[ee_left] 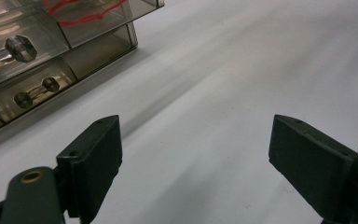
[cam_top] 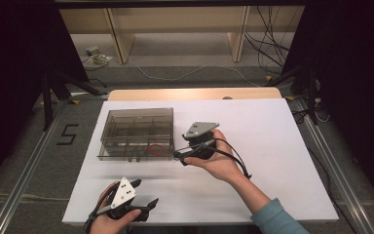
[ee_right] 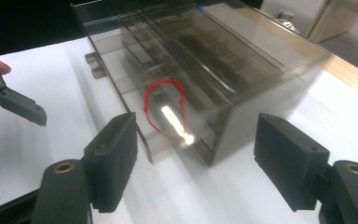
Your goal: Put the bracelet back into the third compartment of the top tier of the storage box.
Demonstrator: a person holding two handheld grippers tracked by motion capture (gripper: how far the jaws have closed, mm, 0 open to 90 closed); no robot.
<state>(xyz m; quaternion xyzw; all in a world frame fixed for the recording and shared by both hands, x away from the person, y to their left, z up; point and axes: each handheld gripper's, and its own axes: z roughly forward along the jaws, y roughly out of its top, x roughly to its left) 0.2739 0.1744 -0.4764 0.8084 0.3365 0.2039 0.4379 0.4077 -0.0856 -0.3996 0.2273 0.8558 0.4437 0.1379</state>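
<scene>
High view: a smoky transparent organizer box (cam_top: 136,134) with inner compartments sits on the white surface (cam_top: 272,146), toward its left half. A red loop (cam_top: 158,149) lies inside the box, in the compartment at the corner nearest the person and nearest the right claw (cam_top: 181,157). That claw, held in the person's right hand (cam_top: 221,158), is just beside the box's right end, its tips pointing at that corner and not touching the wall as far as can be seen.

Right gripper view has the same corner of the box (ee_right: 200,79) between and beyond the two black jaws, which stand released and wide apart with nothing between the pads; the red loop (ee_right: 164,108) shows through the wall, close ahead.

Left claw (cam_top: 148,204) rests low at the surface's near edge, well apart from the box and on the person's side of it. Left gripper view shows its jaws spread wide over bare surface (ee_left: 242,93), empty, with the box (ee_left: 51,56) off to the upper left.
</scene>
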